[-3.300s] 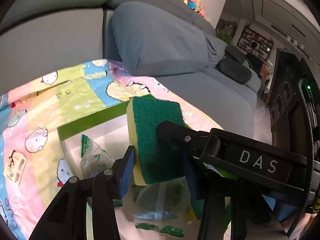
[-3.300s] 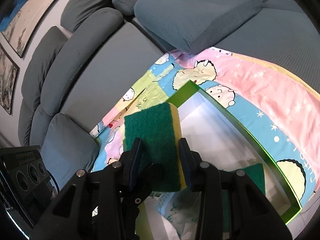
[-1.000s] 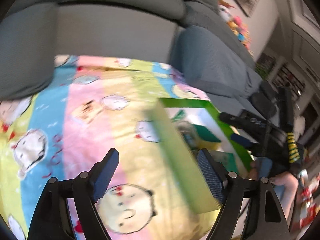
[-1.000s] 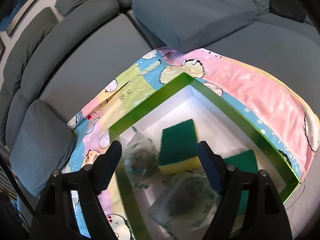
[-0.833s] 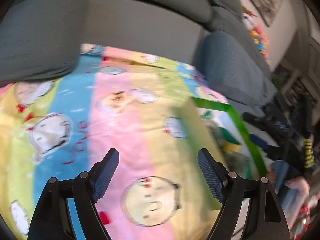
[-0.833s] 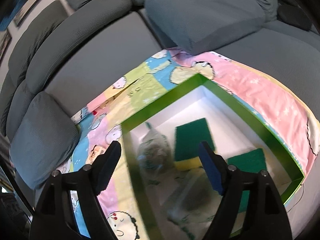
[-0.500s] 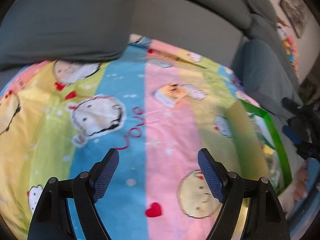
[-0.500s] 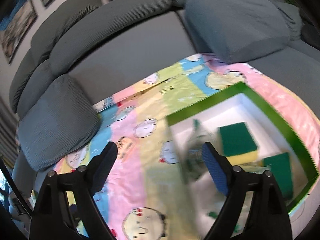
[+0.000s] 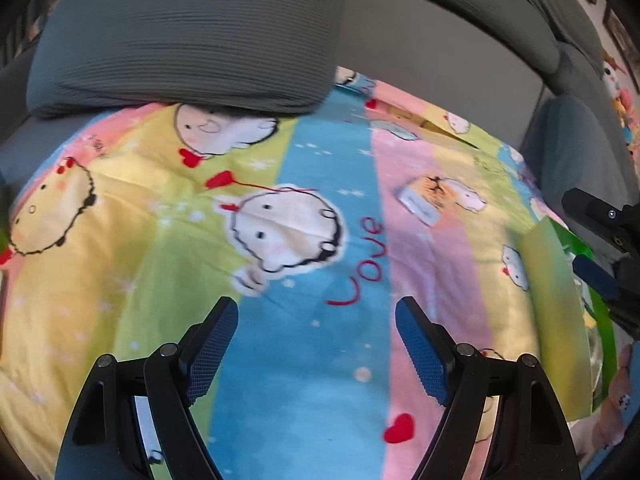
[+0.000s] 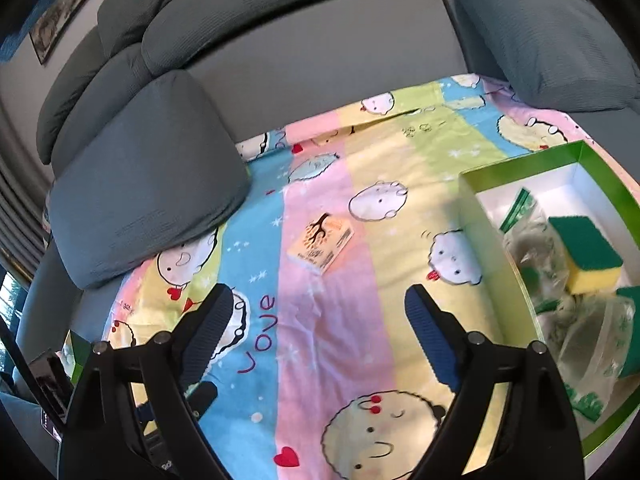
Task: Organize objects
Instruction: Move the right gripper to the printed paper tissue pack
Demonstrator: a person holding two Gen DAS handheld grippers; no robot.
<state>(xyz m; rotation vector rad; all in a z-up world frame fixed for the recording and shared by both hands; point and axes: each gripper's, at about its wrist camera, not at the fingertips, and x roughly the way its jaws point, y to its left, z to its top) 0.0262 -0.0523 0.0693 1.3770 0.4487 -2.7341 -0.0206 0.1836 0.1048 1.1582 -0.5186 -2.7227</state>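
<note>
Right gripper [image 10: 320, 336] — jaws opening, empty (sponge [image 10: 586, 254] dropped in the green box [image 10: 520, 168]) — has swung over the blanket's [image 10: 320, 320] middle.

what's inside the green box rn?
Inside the green box: a green-and-yellow sponge, clear printed plastic bags, and a second green sponge at the frame edge. Anything beneath the bags is hidden.

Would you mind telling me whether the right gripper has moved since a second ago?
Yes. The right gripper has swung left, away from the green box, toward the small packet.
</note>
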